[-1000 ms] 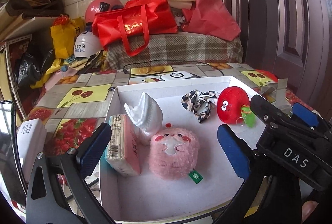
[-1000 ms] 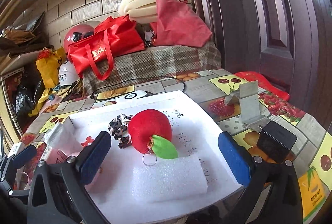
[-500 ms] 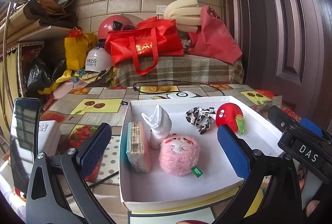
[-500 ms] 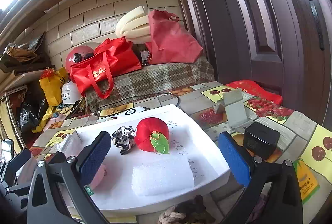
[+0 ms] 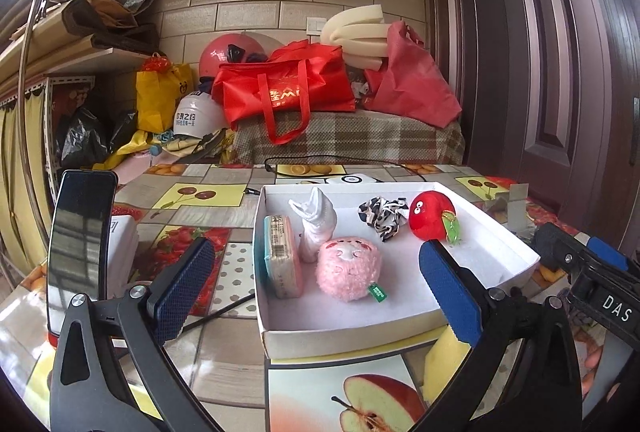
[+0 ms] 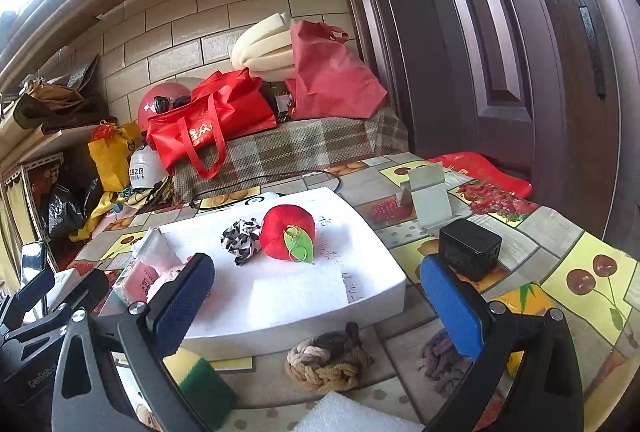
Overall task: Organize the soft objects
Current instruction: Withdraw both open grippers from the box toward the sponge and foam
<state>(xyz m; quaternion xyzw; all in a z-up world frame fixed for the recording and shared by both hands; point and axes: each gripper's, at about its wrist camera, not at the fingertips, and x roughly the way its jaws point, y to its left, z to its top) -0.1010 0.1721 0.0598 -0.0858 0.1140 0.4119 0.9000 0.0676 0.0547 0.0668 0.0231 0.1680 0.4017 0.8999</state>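
Soft objects: gathered inside a white cardboard box (image 5: 320,342) on the fruit-print tablecloth (image 5: 192,192)
Pink plush toy (image 5: 349,273): near the box's front wall, green tag at its lower right, touching the white sock
White sock (image 5: 316,222): standing upright just behind the plush, beside the tissue pack
Tissue pack (image 5: 282,256): on edge along the box's left wall
Zebra-print scrunchie (image 5: 382,214): toward the back wall, just left of the red plush apple
Red plush apple (image 6: 288,236): near the back right corner, green leaf facing the right wrist camera
White foam sheet (image 6: 298,296): flat on the box floor, at the front right
Left gripper (image 5: 316,292): held above the box's front edge, fingers spread wide, nothing between them
Right gripper (image 6: 316,302): poised in front of the box's right front corner, fingers spread wide, holding nothing
Braided rope knot (image 6: 326,362): on the tablecloth just in front of the box
Yellow-green sponge (image 6: 202,382): at the box's front, beside the rope knot
Black cube (image 6: 470,248): on the tablecloth right of the box
Phone (image 5: 80,248): propped upright at the table's left edge
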